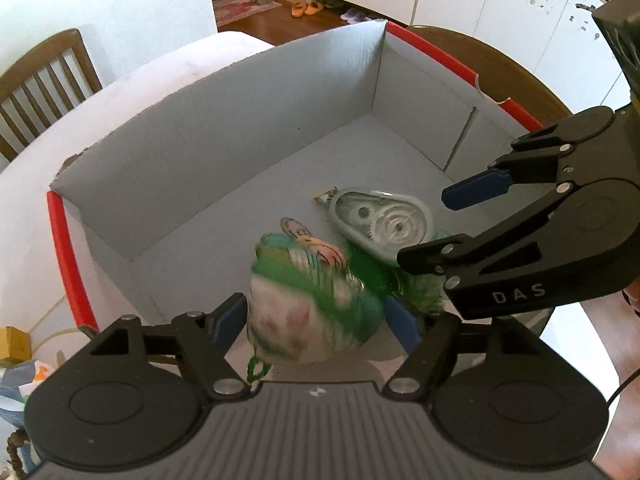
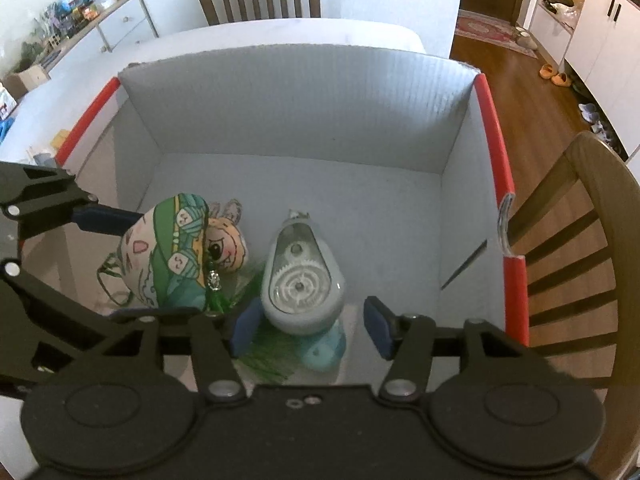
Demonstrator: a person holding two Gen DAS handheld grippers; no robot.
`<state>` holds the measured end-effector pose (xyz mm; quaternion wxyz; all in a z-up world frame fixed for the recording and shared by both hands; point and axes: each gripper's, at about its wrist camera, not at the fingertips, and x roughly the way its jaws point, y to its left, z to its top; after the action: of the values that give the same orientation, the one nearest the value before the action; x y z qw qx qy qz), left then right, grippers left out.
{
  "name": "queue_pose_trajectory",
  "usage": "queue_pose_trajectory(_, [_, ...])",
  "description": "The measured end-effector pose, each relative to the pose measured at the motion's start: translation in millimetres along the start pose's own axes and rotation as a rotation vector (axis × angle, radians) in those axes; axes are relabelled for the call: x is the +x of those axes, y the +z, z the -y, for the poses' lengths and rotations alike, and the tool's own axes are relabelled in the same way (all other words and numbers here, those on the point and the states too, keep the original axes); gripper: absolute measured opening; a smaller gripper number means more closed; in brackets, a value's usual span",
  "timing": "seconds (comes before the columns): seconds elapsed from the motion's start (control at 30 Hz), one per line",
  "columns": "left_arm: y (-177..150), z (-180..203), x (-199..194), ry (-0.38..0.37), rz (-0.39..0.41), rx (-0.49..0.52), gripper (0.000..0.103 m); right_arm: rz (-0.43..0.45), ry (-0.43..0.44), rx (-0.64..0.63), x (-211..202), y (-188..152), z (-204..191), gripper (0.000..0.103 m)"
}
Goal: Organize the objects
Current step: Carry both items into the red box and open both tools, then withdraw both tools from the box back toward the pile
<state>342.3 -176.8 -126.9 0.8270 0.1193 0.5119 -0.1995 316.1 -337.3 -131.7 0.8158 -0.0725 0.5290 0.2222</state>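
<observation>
Both claws are standing spread inside the grey corrugated box (image 2: 304, 92): left claw (image 1: 316, 320) around the soft printed drawstring pouch (image 2: 168, 252), right claw (image 2: 312, 326) around the hard teardrop correction-tape dispenser (image 2: 302, 276). Neither is pinching anything. For a clean release, lift both straight up, clear of the green cord.

White table (image 2: 280, 30) under grey box (image 2: 304, 92)

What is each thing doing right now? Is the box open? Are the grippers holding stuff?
Box: open on top, upright on the table.
Pouch: in the box, between the left gripper's fingers; grip unclear.
Tape dispenser: in the box, standing on end, not gripped.
Right gripper: open, around the dispenser's near end.
Left gripper: jaws wide.
</observation>
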Motion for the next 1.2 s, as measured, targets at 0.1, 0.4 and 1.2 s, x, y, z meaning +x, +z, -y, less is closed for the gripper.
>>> queue_pose_trajectory(0.1, [-1.6,-2.0,-2.3,0.0,0.012,-0.007,0.076,0.009,0.011,0.024,-4.2,0.4,2.1,0.062])
queue_pose_trajectory(0.4, [-12.5,-8.3,-22.0,-0.015,0.086,-0.032,0.092,0.069,0.055,0.067,-36.1,-9.2,8.8,0.073])
queue_pose_trajectory(1.2, [-69.6,-39.9,-126.7,-0.115,0.405,-0.13,0.1,0.349,0.078,0.146,-132.0,-36.2,-46.6,0.096])
